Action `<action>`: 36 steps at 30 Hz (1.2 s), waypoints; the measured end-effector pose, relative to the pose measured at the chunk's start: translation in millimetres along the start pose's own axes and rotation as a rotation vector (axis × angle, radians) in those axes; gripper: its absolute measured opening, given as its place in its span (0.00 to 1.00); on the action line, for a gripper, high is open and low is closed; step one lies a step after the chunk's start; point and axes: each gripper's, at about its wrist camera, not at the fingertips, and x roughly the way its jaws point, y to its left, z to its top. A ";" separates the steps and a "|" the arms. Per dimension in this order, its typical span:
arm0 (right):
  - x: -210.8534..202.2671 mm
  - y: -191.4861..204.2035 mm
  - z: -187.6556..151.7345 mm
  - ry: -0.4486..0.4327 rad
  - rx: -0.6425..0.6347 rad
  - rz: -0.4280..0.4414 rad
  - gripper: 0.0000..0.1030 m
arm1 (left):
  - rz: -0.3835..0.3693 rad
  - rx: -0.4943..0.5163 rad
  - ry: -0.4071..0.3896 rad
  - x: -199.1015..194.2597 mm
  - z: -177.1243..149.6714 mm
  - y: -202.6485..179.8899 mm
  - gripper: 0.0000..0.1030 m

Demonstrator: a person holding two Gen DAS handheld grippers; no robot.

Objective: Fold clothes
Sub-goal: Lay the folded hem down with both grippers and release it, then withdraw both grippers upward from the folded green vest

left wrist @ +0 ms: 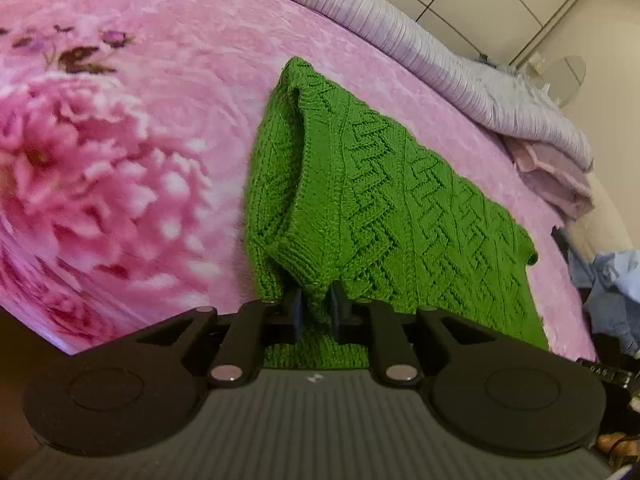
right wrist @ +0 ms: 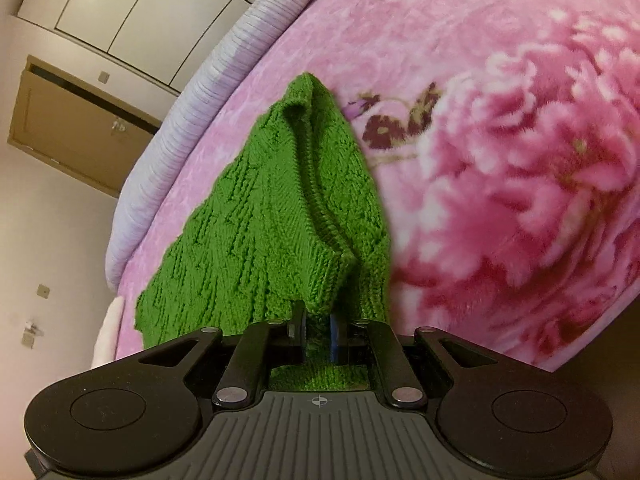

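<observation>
A green knitted sweater [left wrist: 384,200] lies on a pink flowered blanket [left wrist: 120,140]. My left gripper [left wrist: 316,304] is shut on the sweater's ribbed edge, and the cloth rises in a peak from the bed to the fingers. In the right wrist view the same green sweater [right wrist: 256,232] hangs from my right gripper [right wrist: 318,320], which is shut on another part of its ribbed edge. Both held parts are lifted above the blanket [right wrist: 500,160]. The fingertips are buried in the knit.
A lilac ribbed quilt [left wrist: 440,64] runs along the far edge of the bed, also in the right wrist view [right wrist: 224,68]. A folded pink cloth [left wrist: 556,180] and a blue garment [left wrist: 612,280] lie at the right. White wardrobe doors [right wrist: 140,4] and a brown door [right wrist: 76,128] stand behind.
</observation>
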 end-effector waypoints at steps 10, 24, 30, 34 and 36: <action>-32.8 63.1 -3.9 -0.177 -0.388 -0.173 0.20 | 0.112 0.259 -0.097 -35.2 11.5 -38.4 0.10; -2.5 75.6 6.5 -0.217 -0.549 -0.261 0.20 | 0.108 0.306 -0.046 0.3 44.8 -51.1 0.10; 54.1 97.7 37.0 -0.258 -0.739 -0.227 0.20 | 0.099 0.354 -0.083 58.3 87.5 -75.0 0.11; 106.4 106.4 47.8 -0.242 -0.812 -0.241 0.20 | 0.119 0.378 -0.127 88.7 109.1 -78.5 0.11; 126.6 98.0 55.3 -0.221 -0.787 -0.269 0.20 | 0.140 0.387 -0.118 98.0 112.1 -73.1 0.11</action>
